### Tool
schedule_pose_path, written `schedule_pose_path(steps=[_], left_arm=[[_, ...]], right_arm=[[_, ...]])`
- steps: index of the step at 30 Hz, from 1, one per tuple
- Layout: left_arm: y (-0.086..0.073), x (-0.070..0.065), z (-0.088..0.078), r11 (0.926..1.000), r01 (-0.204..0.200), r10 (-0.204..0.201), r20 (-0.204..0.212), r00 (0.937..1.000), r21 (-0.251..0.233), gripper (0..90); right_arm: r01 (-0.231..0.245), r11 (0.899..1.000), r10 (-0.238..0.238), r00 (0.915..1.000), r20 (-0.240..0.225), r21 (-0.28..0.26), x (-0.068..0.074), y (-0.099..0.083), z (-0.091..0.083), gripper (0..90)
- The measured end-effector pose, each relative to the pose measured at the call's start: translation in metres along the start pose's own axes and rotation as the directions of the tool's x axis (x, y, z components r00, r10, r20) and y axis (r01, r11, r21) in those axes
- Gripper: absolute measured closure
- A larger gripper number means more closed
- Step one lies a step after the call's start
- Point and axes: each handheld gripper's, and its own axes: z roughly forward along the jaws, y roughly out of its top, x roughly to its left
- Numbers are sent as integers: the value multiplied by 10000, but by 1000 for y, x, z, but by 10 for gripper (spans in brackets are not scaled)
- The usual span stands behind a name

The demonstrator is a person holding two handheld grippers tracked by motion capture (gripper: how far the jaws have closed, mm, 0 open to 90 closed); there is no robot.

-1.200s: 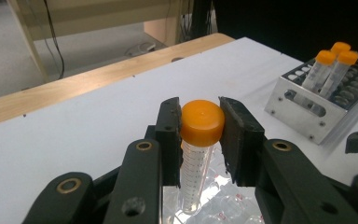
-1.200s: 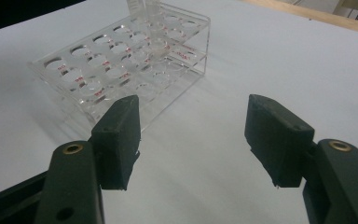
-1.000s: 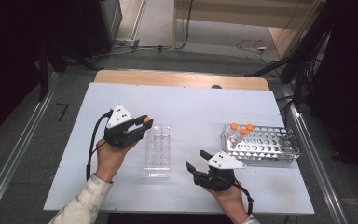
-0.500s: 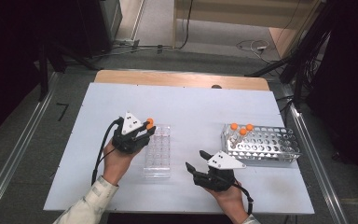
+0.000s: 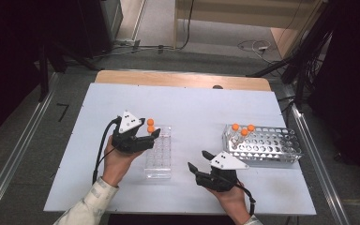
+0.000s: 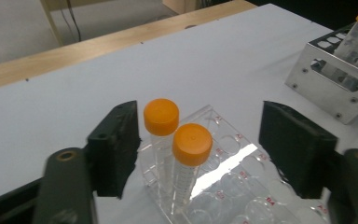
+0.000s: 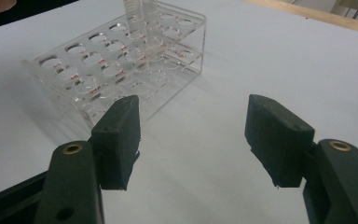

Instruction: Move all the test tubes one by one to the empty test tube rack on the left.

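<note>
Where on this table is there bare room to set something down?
Free: the far strip of the table, and between the clear rack and the metal rack. Crowded: near the left hand-held gripper and right hand-held gripper.

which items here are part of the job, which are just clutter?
In the job:
- two orange-capped tubes standing in the clear rack
- metal rack with three more capped tubes
- left gripper, jaws just opened, both tubes between them, pads off
- right gripper, open, idle

Lying about:
- wooden board behind the table
- cables on the floor
</note>
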Motion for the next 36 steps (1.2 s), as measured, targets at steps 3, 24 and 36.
schedule_pose_path(steps=[3, 24, 36], left_arm=[[1, -2, -1, 9999, 120, -119, 156, 9998, -79, 219], [5, -8, -5, 9996, 170, -157, 643, 9978, -206, 184], [6, -10, -7, 9994, 135, -111, 782, 9969, -303, 178]], right_arm=[[-31, 10000, 32, 10000, 70, -47, -2, 0, -2, 340], [-606, 9965, 671, 9907, 1182, -572, -36, -1, -29, 340], [-885, 9933, 1026, 9713, 2145, -744, -63, -5, -43, 344]])
